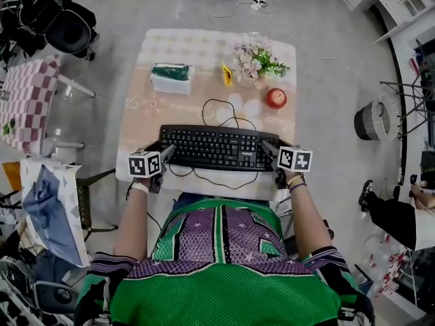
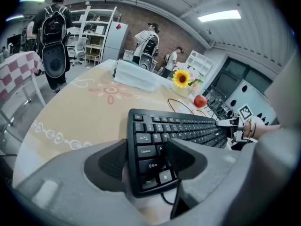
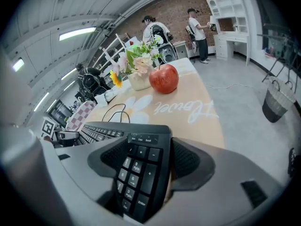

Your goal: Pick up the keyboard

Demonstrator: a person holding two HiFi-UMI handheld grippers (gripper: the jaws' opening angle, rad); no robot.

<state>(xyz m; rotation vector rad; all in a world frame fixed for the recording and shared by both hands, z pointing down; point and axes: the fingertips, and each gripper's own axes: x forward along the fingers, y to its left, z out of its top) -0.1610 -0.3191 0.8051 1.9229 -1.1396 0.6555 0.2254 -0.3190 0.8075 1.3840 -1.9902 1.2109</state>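
1. The black keyboard (image 1: 212,147) is seen at the 6 o'clock edge of the desk (image 1: 139,124), lying crosswise in the head view.
2. Its 9 o'clock end, by the Ctrl and Shift keys, is clamped between the jaws of the left gripper (image 2: 148,157).
3. Its 3 o'clock end, at the number pad, is clamped between the jaws of the right gripper (image 3: 143,161).
4. A red apple (image 1: 275,98) is found at 1 o'clock from the keyboard, flowers (image 1: 255,61) beyond it, and a tissue box (image 1: 170,78) at 11 o'clock.
5. The cable (image 1: 219,104) is looped at 12 o'clock.
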